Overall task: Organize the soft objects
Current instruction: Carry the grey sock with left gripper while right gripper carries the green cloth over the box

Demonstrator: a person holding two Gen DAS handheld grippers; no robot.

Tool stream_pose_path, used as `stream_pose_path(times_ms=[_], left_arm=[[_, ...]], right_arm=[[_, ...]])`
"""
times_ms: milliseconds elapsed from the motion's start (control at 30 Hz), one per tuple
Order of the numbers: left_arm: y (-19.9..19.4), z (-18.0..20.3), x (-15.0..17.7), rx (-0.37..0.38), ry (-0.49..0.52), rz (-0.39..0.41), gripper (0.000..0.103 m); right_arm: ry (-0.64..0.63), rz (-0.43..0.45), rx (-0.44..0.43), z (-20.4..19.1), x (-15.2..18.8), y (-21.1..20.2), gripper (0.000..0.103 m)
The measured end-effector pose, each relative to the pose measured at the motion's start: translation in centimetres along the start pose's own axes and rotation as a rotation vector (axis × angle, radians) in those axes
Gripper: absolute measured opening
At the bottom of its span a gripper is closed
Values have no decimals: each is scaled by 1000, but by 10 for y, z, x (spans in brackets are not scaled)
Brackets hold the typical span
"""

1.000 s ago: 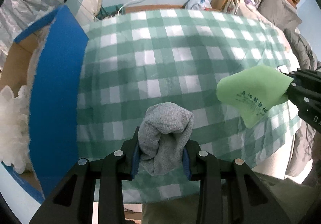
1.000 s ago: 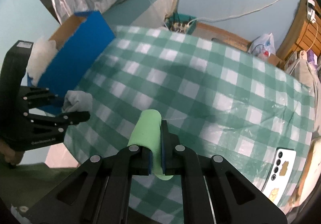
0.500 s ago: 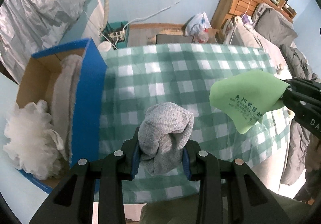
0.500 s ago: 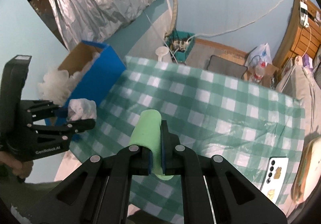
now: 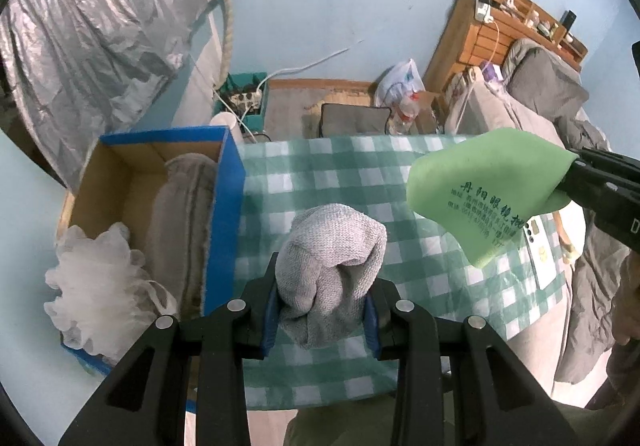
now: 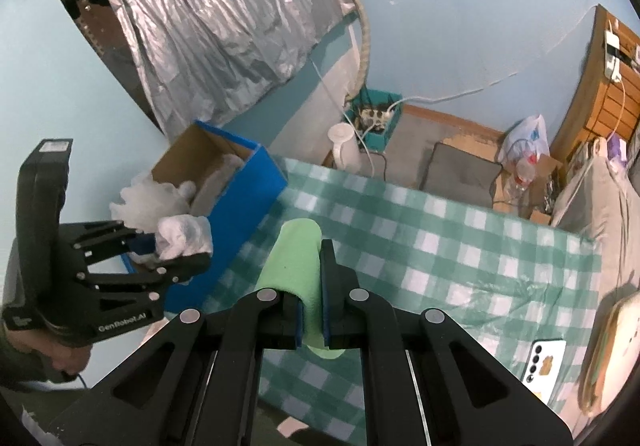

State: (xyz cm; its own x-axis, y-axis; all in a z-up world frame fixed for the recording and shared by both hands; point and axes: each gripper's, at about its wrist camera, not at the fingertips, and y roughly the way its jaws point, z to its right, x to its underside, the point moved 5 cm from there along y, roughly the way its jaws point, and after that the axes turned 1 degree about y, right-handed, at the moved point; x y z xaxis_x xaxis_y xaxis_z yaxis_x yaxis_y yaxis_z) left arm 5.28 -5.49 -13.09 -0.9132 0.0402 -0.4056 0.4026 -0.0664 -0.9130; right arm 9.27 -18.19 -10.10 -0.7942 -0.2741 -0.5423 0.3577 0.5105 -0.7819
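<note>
Grey knitted cloth [image 5: 332, 262] sits bunched at lower centre of the left wrist view, pinched between the pads of the left hand-held gripper [image 5: 320, 320] above the green-checked bench [image 5: 352, 174]. At right, the right hand-held gripper [image 6: 311, 320] is pressed together on a thin green cloth [image 6: 298, 266] with printed, perhaps Chinese, lettering. At left a blue box [image 5: 224, 206] holds a white mesh puff [image 5: 96, 282].

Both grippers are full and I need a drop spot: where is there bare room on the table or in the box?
Most of the green checked tablecloth is bare, from the blue cardboard box across to the white phone at its right edge. The box is crowded: a white mesh sponge and beige rolled towel fill it, leaving only its far left corner free.
</note>
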Motion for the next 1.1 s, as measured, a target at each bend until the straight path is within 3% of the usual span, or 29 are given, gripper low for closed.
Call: stream_pose_path(times_ms=[533, 1100], left_arm=[[-27, -49, -8, -41, -77, 40, 35], [-31, -118, -14, -76, -124, 50, 35]], right_arm=[[-30, 24, -45, -42, -35, 9, 6], [-70, -1, -77, -94, -69, 52, 6]])
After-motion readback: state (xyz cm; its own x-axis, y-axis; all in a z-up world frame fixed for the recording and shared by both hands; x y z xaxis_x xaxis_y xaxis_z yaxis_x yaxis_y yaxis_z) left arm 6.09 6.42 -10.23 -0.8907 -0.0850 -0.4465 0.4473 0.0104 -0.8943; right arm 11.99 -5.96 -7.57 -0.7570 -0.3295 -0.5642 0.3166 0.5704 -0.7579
